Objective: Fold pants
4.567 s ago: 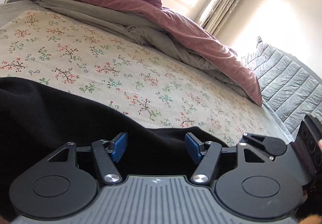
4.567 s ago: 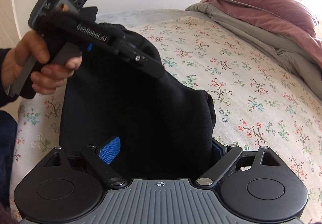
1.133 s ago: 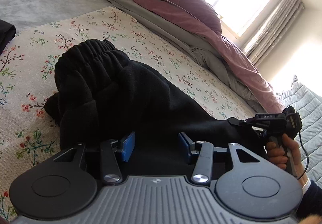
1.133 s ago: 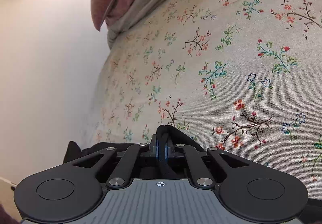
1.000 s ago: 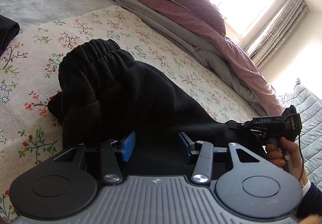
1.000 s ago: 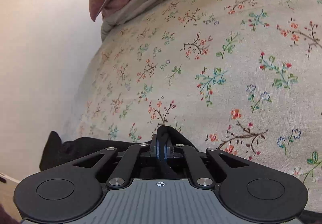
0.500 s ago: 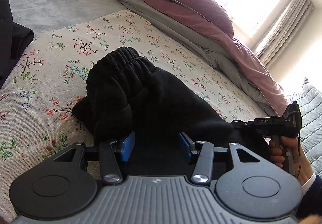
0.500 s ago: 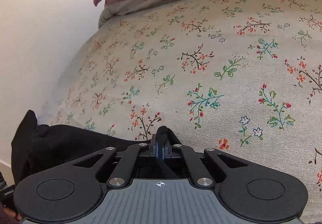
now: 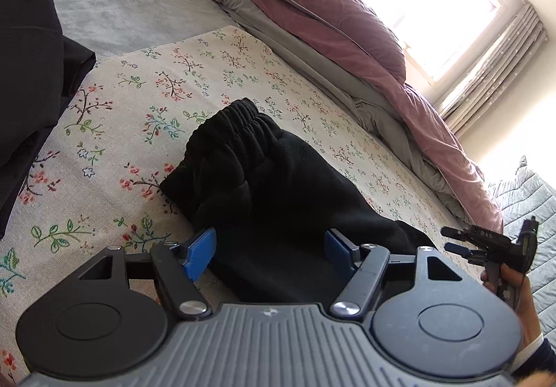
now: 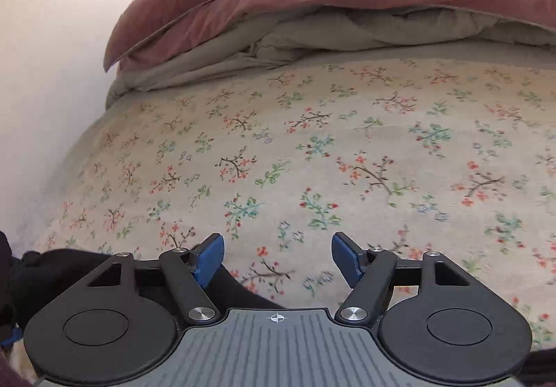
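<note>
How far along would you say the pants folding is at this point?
Done: the black pants lie doubled lengthwise on the floral sheet. In hand: nothing; the left tongs and the right tongs are open. Left: folding the long strip crosswise.

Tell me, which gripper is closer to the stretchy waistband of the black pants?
Left. The left gripper hangs open over the black pants, with the waistband straight ahead of it. The right gripper is open at the far leg end, off to the right.
</note>
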Demonstrator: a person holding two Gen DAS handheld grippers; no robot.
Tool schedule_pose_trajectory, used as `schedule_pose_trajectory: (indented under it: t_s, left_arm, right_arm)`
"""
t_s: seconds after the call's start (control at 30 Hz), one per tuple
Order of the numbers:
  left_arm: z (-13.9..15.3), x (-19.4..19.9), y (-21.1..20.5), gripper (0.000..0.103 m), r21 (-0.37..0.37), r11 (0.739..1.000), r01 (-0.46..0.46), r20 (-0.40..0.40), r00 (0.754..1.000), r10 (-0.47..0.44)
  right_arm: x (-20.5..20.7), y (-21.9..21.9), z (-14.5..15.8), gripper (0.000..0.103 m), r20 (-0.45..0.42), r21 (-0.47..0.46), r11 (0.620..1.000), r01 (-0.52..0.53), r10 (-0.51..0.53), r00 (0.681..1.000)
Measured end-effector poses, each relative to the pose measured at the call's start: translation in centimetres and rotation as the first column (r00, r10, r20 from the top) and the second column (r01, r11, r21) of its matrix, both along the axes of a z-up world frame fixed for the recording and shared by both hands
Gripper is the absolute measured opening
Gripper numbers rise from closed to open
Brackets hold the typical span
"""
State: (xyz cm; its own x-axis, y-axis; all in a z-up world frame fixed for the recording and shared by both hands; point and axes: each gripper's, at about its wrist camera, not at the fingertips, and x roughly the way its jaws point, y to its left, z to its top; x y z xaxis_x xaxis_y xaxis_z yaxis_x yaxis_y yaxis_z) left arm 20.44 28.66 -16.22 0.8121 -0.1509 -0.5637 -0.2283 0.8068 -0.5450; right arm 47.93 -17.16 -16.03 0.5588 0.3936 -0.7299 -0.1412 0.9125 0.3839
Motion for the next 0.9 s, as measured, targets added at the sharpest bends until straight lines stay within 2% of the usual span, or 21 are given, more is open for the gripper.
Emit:
schedule_pose_trajectory:
  t_s: [0.07, 0.13, 0.23, 0.3, 0.37, 0.4, 0.43, 0.47, 0.53, 0.57, 0.67, 0.73, 0.8, 0.83, 0.87, 0.9]
  left_arm:
    - [-0.2, -0.3, 0.0, 0.092, -0.031, 0.999, -0.012, -0.007, 1.0, 0.012]
    - [0.0, -0.8, 0.0, 0.094, -0.037, 0.999, -0.032, -0.016, 0.999, 0.032]
    - [0.3, -1.4, 0.4, 0.095, -0.055, 0.997, -0.056, -0.009, 0.998, 0.055]
    - [0.3, -1.5, 0.9, 0.095, -0.089, 0.993, -0.077, -0.013, 0.997, 0.076]
    - [0.3, -1.1, 1.2, 0.095, -0.125, 0.988, -0.091, -0.023, 0.996, 0.089]
    - [0.5, -1.0, 1.2, 0.095, -0.13, 0.987, -0.094, -0.024, 0.996, 0.092]
    - [0.7, -0.8, 1.2, 0.095, -0.126, 0.987, -0.103, -0.023, 0.995, 0.101]
    - [0.8, -0.6, 1.3, 0.096, -0.127, 0.985, -0.115, -0.022, 0.993, 0.113]
    - [0.3, 0.1, 1.7, 0.097, -0.159, 0.979, -0.13, -0.025, 0.991, 0.128]
    - [-0.2, 0.6, 1.9, 0.098, -0.181, 0.973, -0.142, -0.04, 0.99, 0.137]
    - [-2.1, 2.7, 1.8, 0.098, -0.196, 0.959, -0.203, -0.167, 0.971, 0.171]
    - [-2.3, 3.5, 0.8, 0.098, -0.163, 0.968, -0.189, -0.145, 0.975, 0.166]
    - [-2.2, 4.3, 0.0, 0.097, -0.136, 0.974, -0.179, -0.138, 0.977, 0.16]
    - [-2.2, 4.4, -0.1, 0.085, -0.136, 0.972, -0.192, -0.132, 0.976, 0.175]
    - [-2.3, 4.5, -0.1, 0.047, -0.138, 0.967, -0.213, -0.136, 0.972, 0.194]
    - [-2.5, 4.4, 0.2, 0.029, -0.144, 0.96, -0.239, -0.149, 0.965, 0.218]
  right_arm:
    - [-2.8, -1.1, 1.6, 0.072, 0.018, -0.039, 0.999, -0.016, 0.016, 1.0]
    - [-5.3, -2.1, 2.7, 0.079, 0.002, -0.057, 0.998, 0.005, -0.005, 1.0]
    - [-8.3, -1.6, 3.5, 0.079, -0.012, -0.081, 0.996, -0.025, 0.024, 1.0]
    - [-10.1, -0.1, 3.1, 0.083, -0.003, -0.057, 0.996, -0.072, 0.072, 0.997]
    - [-11.9, 2.6, 1.3, 0.083, -0.001, -0.008, 0.99, -0.142, 0.142, 0.99]
    - [-12.4, 3.9, 0.2, 0.082, -0.027, -0.003, 0.983, -0.186, 0.186, 0.982]
    - [-12.9, 5.6, -0.7, 0.08, -0.072, -0.023, 0.97, -0.242, 0.24, 0.968]
    - [-13.4, 7.0, -0.9, 0.081, -0.072, -0.065, 0.954, -0.292, 0.288, 0.955]
    - [-15.0, 9.0, -0.2, 0.082, 0.004, -0.164, 0.913, -0.374, 0.38, 0.925]
    - [-15.5, 9.4, -0.1, 0.08, 0.022, -0.178, 0.897, -0.404, 0.414, 0.91]
    - [-15.4, 9.6, -1.0, 0.08, -0.024, -0.187, 0.889, -0.418, 0.421, 0.907]
    - [-15.5, 9.6, -1.7, 0.08, 0.004, -0.275, 0.868, -0.413, 0.431, 0.902]
    - [-15.0, 8.9, -1.7, 0.08, 0.008, -0.256, 0.875, -0.411, 0.427, 0.904]
    - [-14.4, 8.1, -1.6, 0.079, 0.002, -0.234, 0.894, -0.382, 0.393, 0.919]
    - [-13.7, 7.2, -1.7, 0.079, -0.004, -0.214, 0.912, -0.351, 0.359, 0.933]
    - [-13.2, 6.5, -1.8, 0.079, -0.007, -0.199, 0.924, -0.327, 0.333, 0.943]
